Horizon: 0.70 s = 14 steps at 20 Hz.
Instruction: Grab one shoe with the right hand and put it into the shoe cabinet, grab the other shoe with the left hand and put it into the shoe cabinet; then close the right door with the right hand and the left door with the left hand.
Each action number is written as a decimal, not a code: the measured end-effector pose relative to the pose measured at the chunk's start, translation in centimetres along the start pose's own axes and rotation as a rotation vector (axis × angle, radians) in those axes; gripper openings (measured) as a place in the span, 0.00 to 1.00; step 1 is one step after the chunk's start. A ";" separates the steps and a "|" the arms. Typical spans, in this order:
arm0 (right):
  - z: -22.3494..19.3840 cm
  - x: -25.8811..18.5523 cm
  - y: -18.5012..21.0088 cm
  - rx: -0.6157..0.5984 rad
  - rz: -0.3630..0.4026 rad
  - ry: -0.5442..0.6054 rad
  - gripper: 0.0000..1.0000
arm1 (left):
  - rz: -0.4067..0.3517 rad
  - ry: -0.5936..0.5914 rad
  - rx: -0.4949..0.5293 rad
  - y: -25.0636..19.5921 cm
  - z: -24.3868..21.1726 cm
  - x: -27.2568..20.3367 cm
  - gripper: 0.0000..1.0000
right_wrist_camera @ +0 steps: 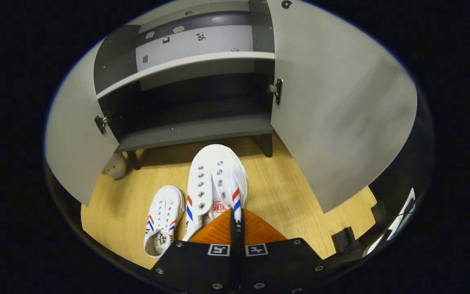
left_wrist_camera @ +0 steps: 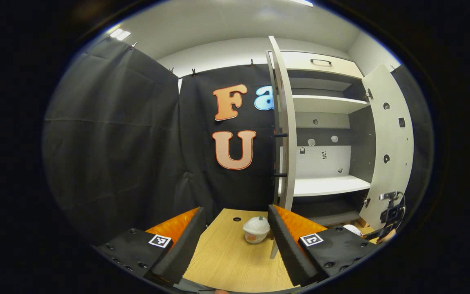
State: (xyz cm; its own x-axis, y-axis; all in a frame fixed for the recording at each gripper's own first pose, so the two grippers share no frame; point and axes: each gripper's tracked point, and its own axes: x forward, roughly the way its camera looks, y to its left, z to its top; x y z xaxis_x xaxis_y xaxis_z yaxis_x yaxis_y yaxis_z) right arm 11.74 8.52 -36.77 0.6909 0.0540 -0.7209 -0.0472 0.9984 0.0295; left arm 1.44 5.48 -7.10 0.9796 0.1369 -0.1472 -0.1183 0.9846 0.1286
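Right claw: the right gripper (right_wrist_camera: 237, 220) is clenching on the rim of the nearer shoe (right_wrist_camera: 214, 183), fingers pressed almost together over thin canvas near the heel opening.
Held shoe: it is hanging toe-forward, pointing at the dark bottom compartment of the shoe cabinet (right_wrist_camera: 194, 130), just in front of it and not yet inside.
Other shoe: the second shoe (right_wrist_camera: 161, 220) is lying on the wooden floor (right_wrist_camera: 284, 196), just beside the held one.
Left claw: the left gripper (left_wrist_camera: 235, 245) is waiting released, fingers spread wide, grasping nothing.
Handling: the shoe looks light and soft, so it is likely sagging from a rim pinch; the collar or heel seems the firmest hold.
Doors: the right door (right_wrist_camera: 341, 114) and left door (right_wrist_camera: 72, 143) are standing wide open.
Stray item: a small white cup (left_wrist_camera: 256, 230) is sitting on the floor.
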 end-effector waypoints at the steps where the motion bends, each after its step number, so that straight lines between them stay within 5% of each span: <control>1: 2.0 -1.3 0.7 -0.003 0.011 -0.027 0.00 | 0.009 -0.014 -0.005 0.4 0.3 -0.1 0.99; 9: 14.3 -11.7 4.0 -0.028 0.112 -0.188 0.00 | -0.013 -0.047 -0.032 -0.5 0.4 -0.6 0.99; 14: 17.9 -17.9 3.8 -0.048 0.122 -0.258 0.00 | -0.021 -0.032 -0.025 -2.7 -0.9 -0.7 0.98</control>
State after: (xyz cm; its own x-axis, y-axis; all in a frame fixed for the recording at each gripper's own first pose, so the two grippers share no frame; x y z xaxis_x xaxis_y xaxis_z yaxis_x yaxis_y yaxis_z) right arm 12.09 11.59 -11.39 0.8384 0.1819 -0.5138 -0.1717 0.9828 0.0678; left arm 0.95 2.84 -8.21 0.9867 0.1125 -0.1177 -0.1008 0.9897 0.1012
